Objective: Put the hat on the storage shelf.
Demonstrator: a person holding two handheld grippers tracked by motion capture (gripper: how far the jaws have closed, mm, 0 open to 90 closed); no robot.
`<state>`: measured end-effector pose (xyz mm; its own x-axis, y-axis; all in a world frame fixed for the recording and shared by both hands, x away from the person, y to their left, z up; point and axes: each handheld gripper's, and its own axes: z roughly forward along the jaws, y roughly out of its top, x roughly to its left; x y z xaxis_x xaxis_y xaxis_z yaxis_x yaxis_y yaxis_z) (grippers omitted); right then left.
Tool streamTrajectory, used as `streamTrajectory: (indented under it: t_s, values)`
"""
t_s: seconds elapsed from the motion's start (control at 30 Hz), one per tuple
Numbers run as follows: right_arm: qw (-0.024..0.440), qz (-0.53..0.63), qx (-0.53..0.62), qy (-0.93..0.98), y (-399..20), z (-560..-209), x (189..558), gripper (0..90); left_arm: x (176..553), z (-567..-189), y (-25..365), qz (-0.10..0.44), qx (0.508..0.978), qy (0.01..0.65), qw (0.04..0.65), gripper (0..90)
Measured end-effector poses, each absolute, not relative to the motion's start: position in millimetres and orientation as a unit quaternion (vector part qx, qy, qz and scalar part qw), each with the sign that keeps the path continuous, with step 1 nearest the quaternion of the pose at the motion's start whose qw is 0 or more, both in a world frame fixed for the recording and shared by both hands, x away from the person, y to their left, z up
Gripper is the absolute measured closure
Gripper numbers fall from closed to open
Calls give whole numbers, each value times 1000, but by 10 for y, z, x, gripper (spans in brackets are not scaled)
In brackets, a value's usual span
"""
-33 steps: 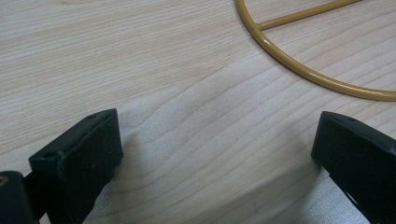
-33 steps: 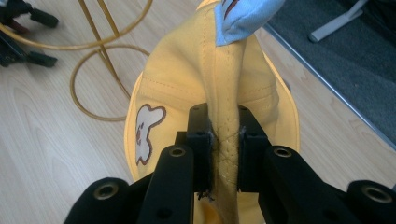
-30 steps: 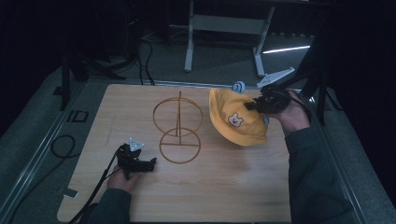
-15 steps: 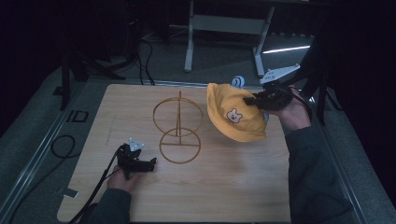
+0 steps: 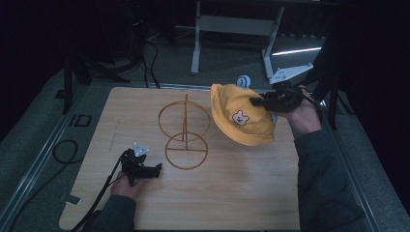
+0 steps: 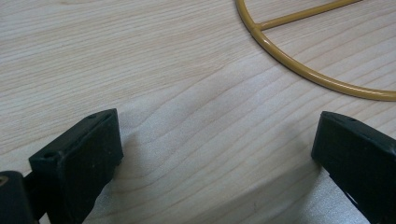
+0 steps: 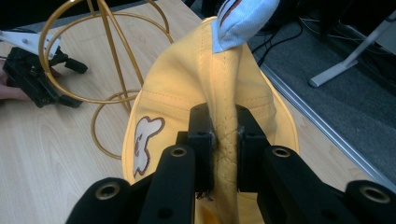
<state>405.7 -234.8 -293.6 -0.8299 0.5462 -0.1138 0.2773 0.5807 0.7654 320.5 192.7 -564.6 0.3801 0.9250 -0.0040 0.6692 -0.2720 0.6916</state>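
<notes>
On the light wooden table (image 5: 232, 193), largest thing in view, stands a gold wire hat stand (image 5: 185, 133): flat ring base with a crossbar, upright post, second ring set vertically on top. Right of the stand, lifted off the tabletop and tilted, is a yellow bucket hat (image 5: 241, 121) with a small bear patch facing the camera and a pale blue ear-like tab (image 5: 243, 80) sticking up at its far edge. Hat sits near the stand's upper ring, not touching it, not on it. Right gripper (image 5: 258, 101) is clamped on the hat; in the right gripper view the two black jaws pinch a fold of the yellow fabric (image 7: 224, 135) tight between them, bear patch to the left of the fold, blue tab above. Person's right hand (image 5: 302, 113) carries that gripper at the table's far right side, grey plate on top. Left gripper (image 5: 153, 170) rests low on the table near the front left, just beside the stand's base ring, held by the left hand (image 5: 126, 182), cable trailing off toward the near edge. In the left gripper view its jaws stand wide apart with bare wood between them, nothing gripped, base ring (image 6: 322, 79) arcing across just ahead.
</notes>
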Motion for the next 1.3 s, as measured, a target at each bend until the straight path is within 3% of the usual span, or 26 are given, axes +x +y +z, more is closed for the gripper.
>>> streamTrajectory:
  t_s: [1.3]
  values:
    - [167,465,183,850,-2030,-2687,3965,810,3204,-5645,1929,206,772,516,308,19]
